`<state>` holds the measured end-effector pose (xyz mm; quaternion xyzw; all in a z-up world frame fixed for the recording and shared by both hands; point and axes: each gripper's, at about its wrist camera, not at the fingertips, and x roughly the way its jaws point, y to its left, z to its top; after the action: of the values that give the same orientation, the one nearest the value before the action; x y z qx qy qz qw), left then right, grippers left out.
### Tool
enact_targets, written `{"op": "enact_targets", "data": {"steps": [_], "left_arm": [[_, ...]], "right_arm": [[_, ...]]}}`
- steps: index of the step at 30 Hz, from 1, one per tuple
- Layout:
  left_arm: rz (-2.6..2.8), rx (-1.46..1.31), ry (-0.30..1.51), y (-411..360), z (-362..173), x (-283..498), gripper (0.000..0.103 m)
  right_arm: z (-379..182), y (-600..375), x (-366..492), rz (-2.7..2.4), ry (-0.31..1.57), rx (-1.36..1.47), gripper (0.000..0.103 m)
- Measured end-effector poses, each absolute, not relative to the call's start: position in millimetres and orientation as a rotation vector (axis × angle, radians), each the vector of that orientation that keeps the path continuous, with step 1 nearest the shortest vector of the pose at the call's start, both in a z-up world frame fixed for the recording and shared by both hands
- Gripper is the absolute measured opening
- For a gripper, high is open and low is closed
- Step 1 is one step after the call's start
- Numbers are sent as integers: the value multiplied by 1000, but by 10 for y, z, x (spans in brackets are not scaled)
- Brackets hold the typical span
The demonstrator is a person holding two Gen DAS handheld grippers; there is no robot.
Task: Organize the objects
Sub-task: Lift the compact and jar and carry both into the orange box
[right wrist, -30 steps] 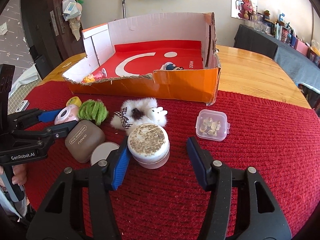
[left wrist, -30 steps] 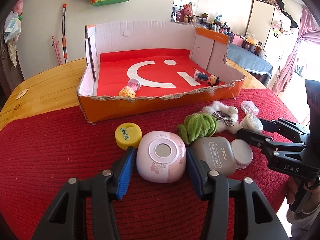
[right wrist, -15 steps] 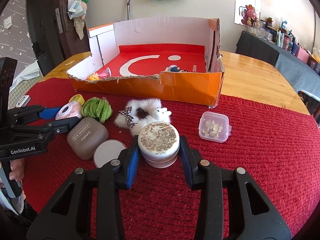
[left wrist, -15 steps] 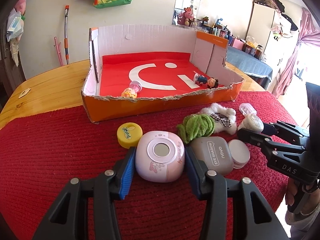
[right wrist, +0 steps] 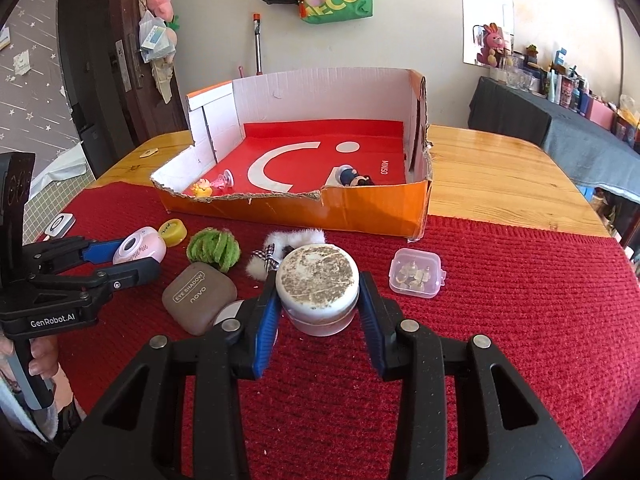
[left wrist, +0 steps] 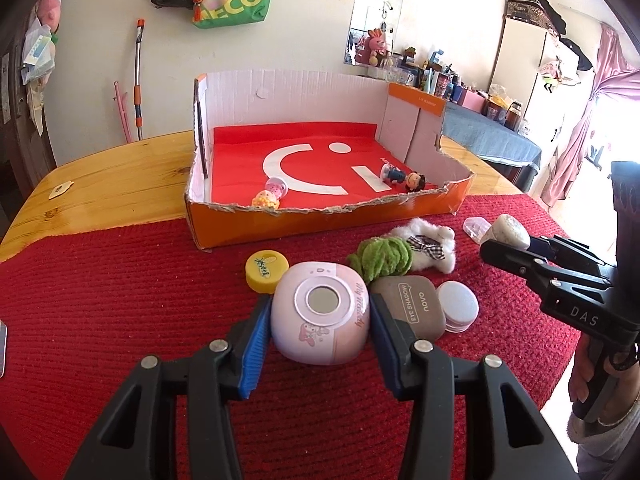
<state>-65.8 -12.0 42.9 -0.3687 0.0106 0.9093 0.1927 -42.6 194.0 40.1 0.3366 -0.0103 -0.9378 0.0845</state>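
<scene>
Left wrist view: we see our left gripper [left wrist: 320,322] clamped on the smooth, rounded pink case [left wrist: 320,316], its blue pads [left wrist: 252,344] pressed to both sides, just in front of the orange cardboard box [left wrist: 320,222] on the ribbed red cloth [left wrist: 120,300]. In the right wrist view our right gripper [right wrist: 318,308] is clamped on the squat white jar [right wrist: 318,290] with a speckled lid, also in front of the box. Between the two, nearer the box, lie a fuzzy green scrunchie [right wrist: 214,248], a white fluffy toy [right wrist: 296,240] and a matte taupe eyeshadow case [right wrist: 198,302].
</scene>
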Motion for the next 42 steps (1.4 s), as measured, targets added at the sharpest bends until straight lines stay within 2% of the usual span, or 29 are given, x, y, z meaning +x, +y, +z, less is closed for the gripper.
{"op": "enact_targets", "data": {"steps": [20,30,42], "left_arm": [[2547,-1030,8,-148,507,-613,50],[2540,-975,-14,-136,813,-677,50],[2493,-993,19,23,946,-1033,50]], "right_arm": [[410,1862,-408,-2771,-26,1024,36],[731,1871,-464,-2788,-12,962,36],[855,1805,-835,-2727,44,978,36]]}}
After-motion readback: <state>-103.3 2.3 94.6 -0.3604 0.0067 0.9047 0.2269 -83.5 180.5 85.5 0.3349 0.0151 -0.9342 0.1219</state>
